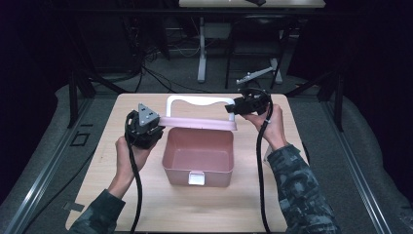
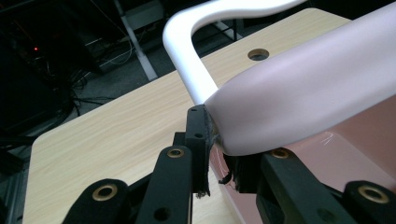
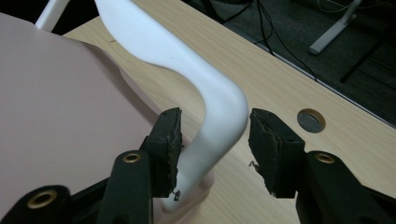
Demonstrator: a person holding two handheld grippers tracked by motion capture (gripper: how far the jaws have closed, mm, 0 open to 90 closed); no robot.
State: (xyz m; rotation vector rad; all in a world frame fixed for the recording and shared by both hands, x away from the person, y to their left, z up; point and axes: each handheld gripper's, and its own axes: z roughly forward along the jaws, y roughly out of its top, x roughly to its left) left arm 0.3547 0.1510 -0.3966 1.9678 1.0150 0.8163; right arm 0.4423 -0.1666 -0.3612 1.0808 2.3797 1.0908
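Note:
A pink plastic box [image 1: 197,156] stands open in the middle of the wooden table [image 1: 195,209], a white latch [image 1: 196,178] on its front wall. Its pink lid [image 1: 199,122] is raised over the back edge, with a white handle [image 1: 195,100] behind it. My left gripper [image 1: 158,127] is shut on the lid's left corner [image 2: 299,93]; the pads of the left gripper [image 2: 217,154] pinch its edge. My right gripper [image 1: 231,108] is at the lid's right end. In the right gripper view its jaws [image 3: 215,135] straddle the bend of the handle [image 3: 219,112], open, with a gap at the right pad [image 3: 268,149].
A round hole [image 3: 311,120] is cut in the table near its far right corner. Table legs and cables [image 1: 202,48] stand on the dark floor beyond the far edge. Bare wood lies in front of the box and at both sides.

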